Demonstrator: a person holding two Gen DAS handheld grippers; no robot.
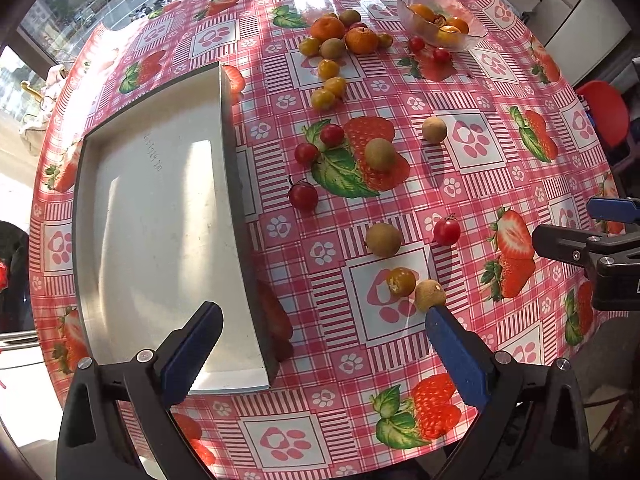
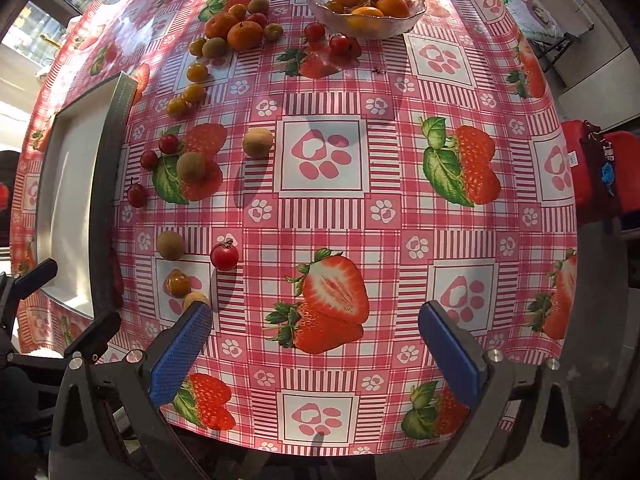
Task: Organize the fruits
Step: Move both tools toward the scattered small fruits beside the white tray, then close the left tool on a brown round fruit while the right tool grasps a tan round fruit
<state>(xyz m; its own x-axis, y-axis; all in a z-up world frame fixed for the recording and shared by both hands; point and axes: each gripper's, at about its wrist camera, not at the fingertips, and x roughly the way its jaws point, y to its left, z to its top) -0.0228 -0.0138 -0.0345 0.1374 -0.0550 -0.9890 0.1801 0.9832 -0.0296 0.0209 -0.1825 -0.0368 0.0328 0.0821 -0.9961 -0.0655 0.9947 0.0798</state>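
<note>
Loose fruit lies scattered over the strawberry-print tablecloth: red cherry tomatoes (image 1: 303, 196) (image 2: 224, 256), brown longans (image 1: 383, 240) (image 2: 258, 142), yellow-orange cherry tomatoes (image 1: 401, 281) and two tangerines (image 1: 362, 40) (image 2: 245, 35). A glass bowl (image 1: 476, 36) (image 2: 416, 0) at the far side holds several orange fruits. A white rectangular tray (image 1: 160, 240) (image 2: 72, 184) with a dark rim sits empty at the left. My left gripper (image 1: 324, 316) hovers open over the tray's near right corner. My right gripper (image 2: 316, 316) is open above bare cloth, nothing between its fingers.
The table's near edge runs just under both grippers. A window and street lie beyond the far left edge. Red stools (image 2: 600, 168) stand off the right side. The right gripper's body (image 1: 592, 248) shows at the left wrist view's right edge.
</note>
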